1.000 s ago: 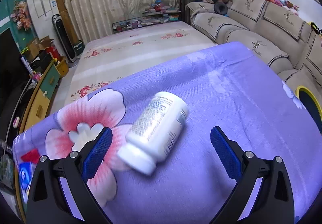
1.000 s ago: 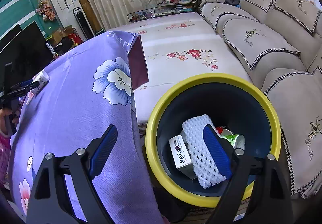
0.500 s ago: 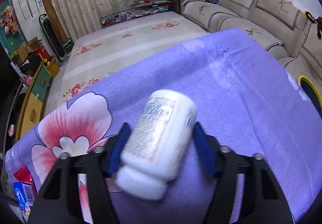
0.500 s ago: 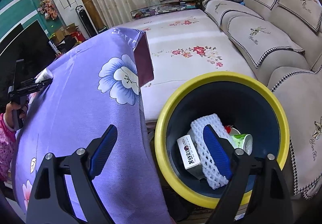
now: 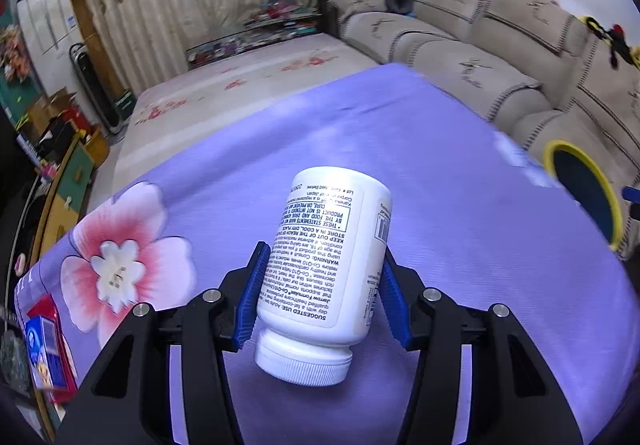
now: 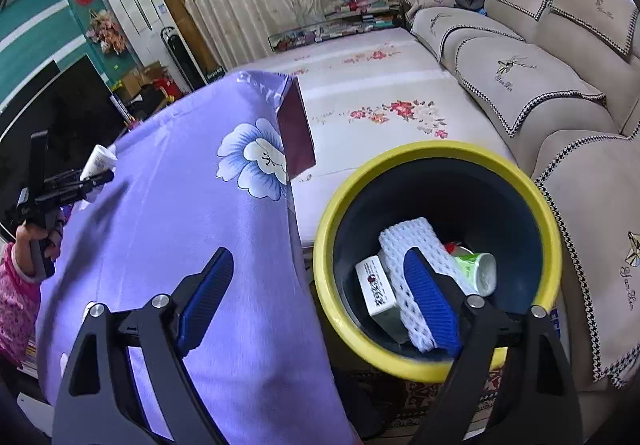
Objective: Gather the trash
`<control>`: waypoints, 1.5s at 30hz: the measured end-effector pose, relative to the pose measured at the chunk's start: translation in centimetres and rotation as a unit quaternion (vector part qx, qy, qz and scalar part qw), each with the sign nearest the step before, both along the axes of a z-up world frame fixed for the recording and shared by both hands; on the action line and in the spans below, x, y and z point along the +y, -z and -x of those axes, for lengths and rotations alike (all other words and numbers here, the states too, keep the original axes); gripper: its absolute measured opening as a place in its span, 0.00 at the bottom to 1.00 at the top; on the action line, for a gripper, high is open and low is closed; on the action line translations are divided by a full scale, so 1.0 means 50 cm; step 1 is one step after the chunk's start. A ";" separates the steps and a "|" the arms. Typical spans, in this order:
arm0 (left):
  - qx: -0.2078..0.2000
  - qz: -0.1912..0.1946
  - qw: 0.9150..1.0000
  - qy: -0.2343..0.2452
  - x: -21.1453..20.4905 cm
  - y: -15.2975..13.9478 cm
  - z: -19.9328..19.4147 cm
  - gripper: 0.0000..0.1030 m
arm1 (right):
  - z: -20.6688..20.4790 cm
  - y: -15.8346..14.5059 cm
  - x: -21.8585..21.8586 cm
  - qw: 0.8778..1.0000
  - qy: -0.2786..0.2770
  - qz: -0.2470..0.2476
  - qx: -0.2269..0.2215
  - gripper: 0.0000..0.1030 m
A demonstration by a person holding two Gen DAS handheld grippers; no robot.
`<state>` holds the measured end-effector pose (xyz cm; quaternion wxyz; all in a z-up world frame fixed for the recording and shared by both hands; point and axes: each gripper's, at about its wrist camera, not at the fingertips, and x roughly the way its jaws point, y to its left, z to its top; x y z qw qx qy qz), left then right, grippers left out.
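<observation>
A white pill bottle [image 5: 328, 265] with a printed label hangs cap-down above the purple flowered tablecloth [image 5: 440, 165]. My left gripper [image 5: 324, 249] is closing on it, and both blue pads press its sides. The right wrist view shows that gripper [image 6: 80, 185] and the bottle [image 6: 98, 161] far off at the left. My right gripper [image 6: 318, 253] is open and holds nothing, straddling the table's edge and the yellow-rimmed bin [image 6: 440, 153]. In the bin lie a white foam net [image 6: 412, 241], a small white box [image 6: 374, 287] and a green-and-white cup [image 6: 476, 269].
A red and blue carton [image 5: 44, 349] lies at the table's left edge. The bin's rim [image 5: 560, 149] shows beyond the table's right side. A beige sofa [image 6: 540, 85] runs along the right, with a flowered mat [image 6: 380, 85] behind the table. A hand in a pink sleeve [image 6: 16, 285] holds the left gripper.
The left gripper's jaws closed from wide open onto the lying bottle and lifted it off the cloth. The right gripper drifted a little, still open.
</observation>
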<state>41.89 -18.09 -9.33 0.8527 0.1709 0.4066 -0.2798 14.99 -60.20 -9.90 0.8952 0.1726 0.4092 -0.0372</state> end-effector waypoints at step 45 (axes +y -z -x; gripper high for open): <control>-0.055 0.103 0.993 -0.031 -0.211 -0.151 0.468 0.95 | 0.262 -0.068 0.033 0.997 0.008 0.045 -0.057 0.82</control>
